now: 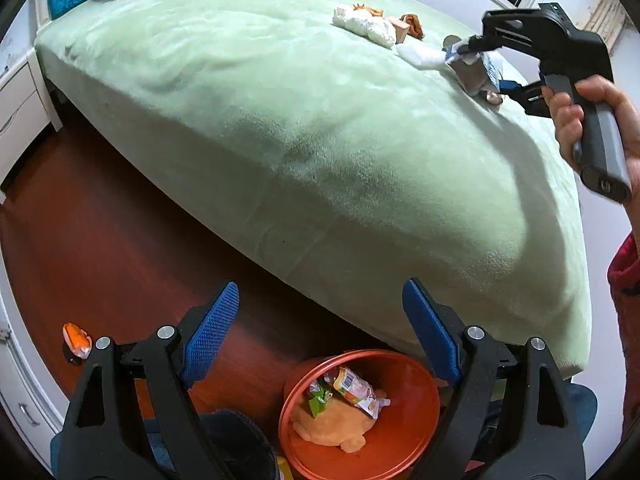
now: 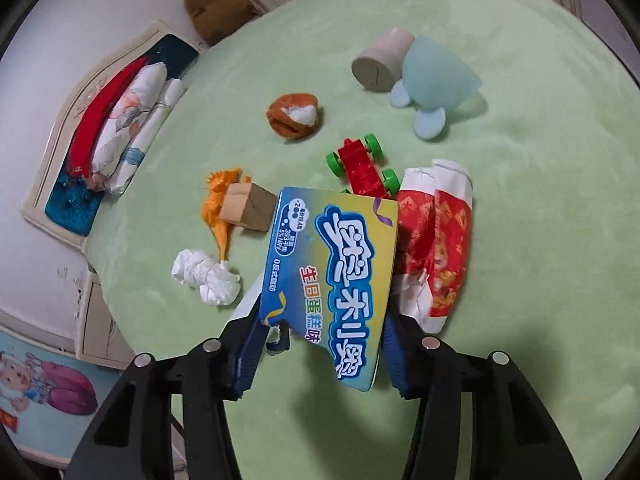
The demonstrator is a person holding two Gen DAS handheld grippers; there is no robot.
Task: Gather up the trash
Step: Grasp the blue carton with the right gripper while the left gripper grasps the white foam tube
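My right gripper (image 2: 324, 320) is shut on a blue snack box (image 2: 340, 248), its pads pressing the box's two sides just above the green bed (image 2: 520, 200). In the left wrist view the same gripper (image 1: 476, 70) holds the box (image 1: 470, 76) at the bed's far right, with a hand on its handle. A crumpled red-and-white wrapper (image 2: 440, 240) lies right of the box and a crumpled white tissue (image 2: 206, 276) left of it. My left gripper (image 1: 320, 292) is open and holds nothing, above an orange bin (image 1: 416, 380) on the floor with wrappers inside.
Toys lie on the bed: a red car with green wheels (image 2: 362, 164), a wooden block (image 2: 248, 206), an orange dinosaur (image 2: 218, 196), a grey cylinder (image 2: 380, 66), a pale blue cup shape (image 2: 436, 76). An orange wrapper (image 1: 76, 340) lies on the wooden floor beside white drawers.
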